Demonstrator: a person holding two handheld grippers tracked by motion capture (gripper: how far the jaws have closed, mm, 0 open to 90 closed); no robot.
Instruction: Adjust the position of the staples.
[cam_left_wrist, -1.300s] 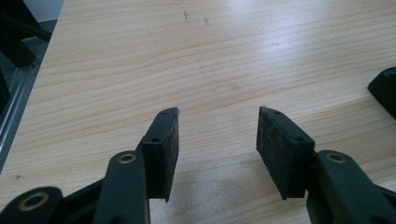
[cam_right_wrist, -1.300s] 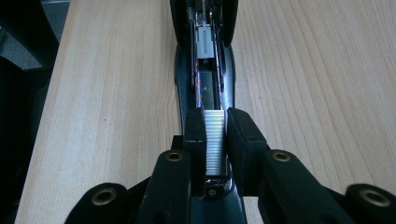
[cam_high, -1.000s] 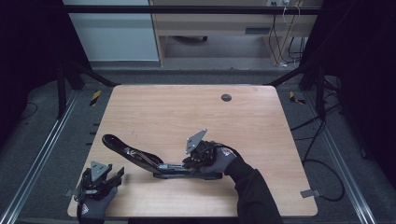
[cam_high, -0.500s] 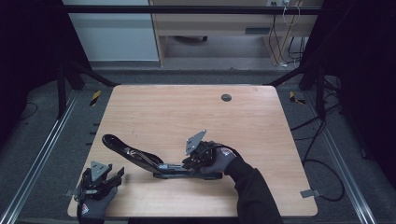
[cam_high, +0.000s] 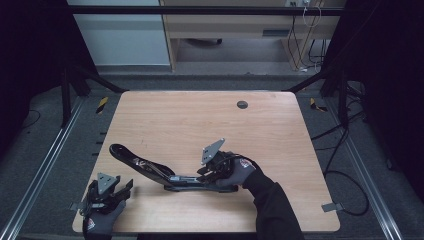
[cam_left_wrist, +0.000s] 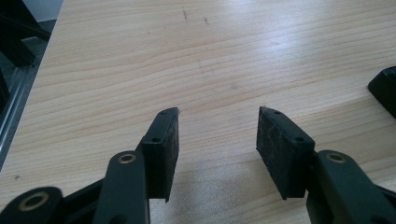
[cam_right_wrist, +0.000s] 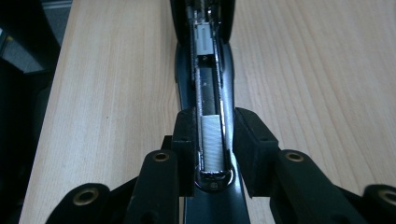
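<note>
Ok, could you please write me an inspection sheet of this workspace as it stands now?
Surface: wooden table, bare apart from a round dark plug near its far edge.
Job's things: black stapler lying swung open near the front edge, a strip of staples in its channel.
Clutter: nothing seen.
Grippers: right gripper at the stapler's end; its jaws have just been opening and stand either side of the channel. Left gripper at the front left corner, jaws open, nothing between them.
Cables: black cable on the floor at the right; more hanging at the back.
Surroundings: dark frame posts, striped tape, cabinet behind.
</note>
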